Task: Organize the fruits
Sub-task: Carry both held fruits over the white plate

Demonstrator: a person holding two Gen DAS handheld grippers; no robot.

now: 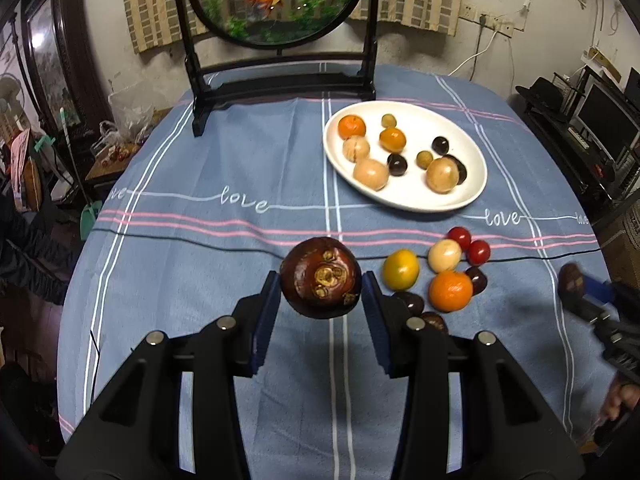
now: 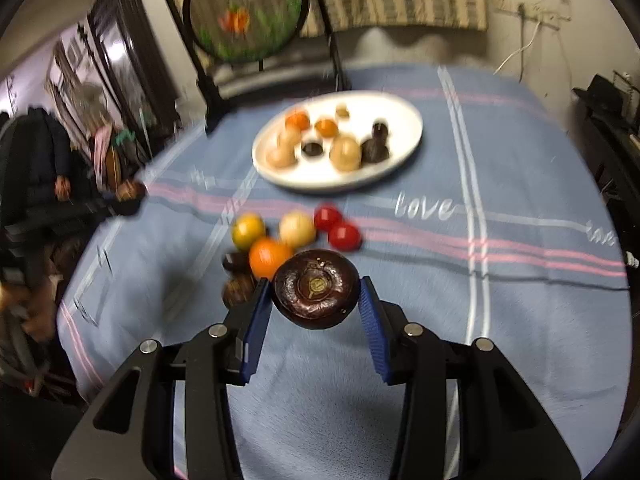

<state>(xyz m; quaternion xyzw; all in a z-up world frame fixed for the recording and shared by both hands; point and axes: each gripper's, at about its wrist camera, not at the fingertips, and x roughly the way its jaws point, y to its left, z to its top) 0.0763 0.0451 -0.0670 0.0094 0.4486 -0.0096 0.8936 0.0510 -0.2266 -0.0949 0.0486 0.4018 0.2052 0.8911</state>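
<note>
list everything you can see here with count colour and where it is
plate: 1, white, far right of table, holding about ten small fruits
loose fruits: about nine, orange, yellow, tan, red, dark, on cloth nearer than plate
held fruits: 2, dark brown, one in each gripper
tablecloth: 1, blue with pink and white stripes
fish screen: 1, black frame, far edge of table
left gripper: 1, black, blue pads, shut on a fruit
right gripper: 1, same, shut on a fruit
</note>
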